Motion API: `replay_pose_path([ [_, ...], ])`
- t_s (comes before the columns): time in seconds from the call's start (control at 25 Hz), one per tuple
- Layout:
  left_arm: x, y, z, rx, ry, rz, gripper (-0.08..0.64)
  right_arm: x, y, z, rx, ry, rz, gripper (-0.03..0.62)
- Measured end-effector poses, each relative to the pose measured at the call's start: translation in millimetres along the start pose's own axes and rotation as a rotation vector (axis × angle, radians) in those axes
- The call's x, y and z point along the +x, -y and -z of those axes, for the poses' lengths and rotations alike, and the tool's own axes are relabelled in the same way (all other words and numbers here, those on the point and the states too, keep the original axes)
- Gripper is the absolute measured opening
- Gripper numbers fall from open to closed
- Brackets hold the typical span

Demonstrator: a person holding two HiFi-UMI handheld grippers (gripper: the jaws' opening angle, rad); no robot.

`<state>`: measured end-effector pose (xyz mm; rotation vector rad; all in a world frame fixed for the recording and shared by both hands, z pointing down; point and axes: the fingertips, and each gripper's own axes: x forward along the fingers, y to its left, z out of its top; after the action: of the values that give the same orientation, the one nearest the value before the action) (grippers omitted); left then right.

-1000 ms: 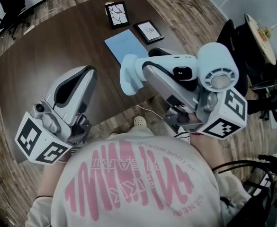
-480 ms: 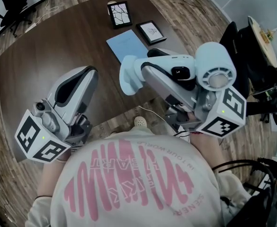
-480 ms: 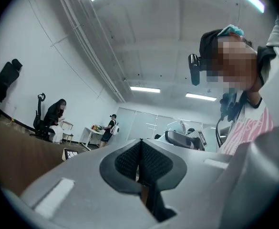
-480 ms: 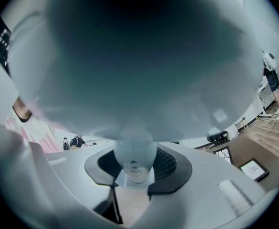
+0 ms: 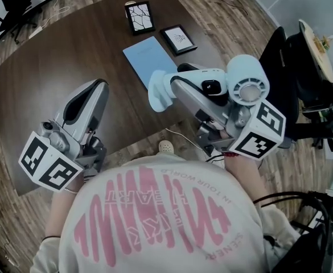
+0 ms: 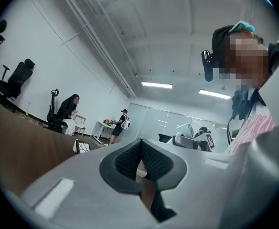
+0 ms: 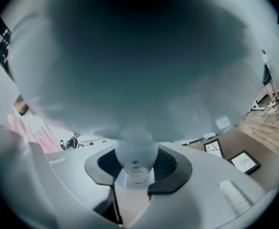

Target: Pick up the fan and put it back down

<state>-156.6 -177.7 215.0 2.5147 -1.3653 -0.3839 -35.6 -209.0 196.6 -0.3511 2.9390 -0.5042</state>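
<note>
From where I stand the pale blue fan (image 5: 157, 91) is off the worktop (image 5: 52, 73), carried in the right hand-held gripper (image 5: 177, 83) above the near edge of the dark wood. The jaws are partly closed and pinch its narrow neck (image 7: 136, 156), which sits squarely between the two ribbed pads. That looks like the sensible place to take it, since the neck is the one part slim enough for the jaws to span. The cost is that the bulk of the fan lies back over the gripper and fills most of what its own camera can see. So setting it down will, I reckon, have to be judged from above. The left hand-held gripper (image 5: 97, 85) has its jaws closed tip to tip with nothing in them and is held off to the side over the worktop. I take that to mean one gripper is enough for something this light, and the other is simply kept out of the way. Farther along the worktop lie a blue sheet (image 5: 149, 53) and two framed pictures (image 5: 140, 16) (image 5: 178, 38), well clear of the fan. The bare wood nearer the person seems the natural spot for putting it back. By my reading the lift is done and the setting down is not.
</note>
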Motion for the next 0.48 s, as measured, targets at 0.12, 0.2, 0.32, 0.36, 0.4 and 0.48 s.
replay_pose_path([
  [0.12,10,-4,5,-0.027,-0.010,-0.012,0.020,-6,19,7,-0.028,-0.025,0.029,0.147],
  [0.2,21,-6,8,-0.036,-0.020,-0.015,0.020,-9,35,9,-0.019,-0.035,0.040,0.147],
  [0.32,34,-11,10,-0.048,-0.036,-0.033,0.020,-13,57,12,0.023,-0.038,0.041,0.147],
  [0.36,36,-12,11,-0.052,-0.039,-0.039,0.020,-14,64,15,0.035,-0.041,0.045,0.147],
  [0.4,37,-14,13,-0.055,-0.041,-0.046,0.019,-15,71,21,0.046,-0.045,0.051,0.147],
  [0.48,36,-20,18,-0.056,-0.044,-0.063,0.020,-16,86,36,0.071,-0.060,0.066,0.147],
])
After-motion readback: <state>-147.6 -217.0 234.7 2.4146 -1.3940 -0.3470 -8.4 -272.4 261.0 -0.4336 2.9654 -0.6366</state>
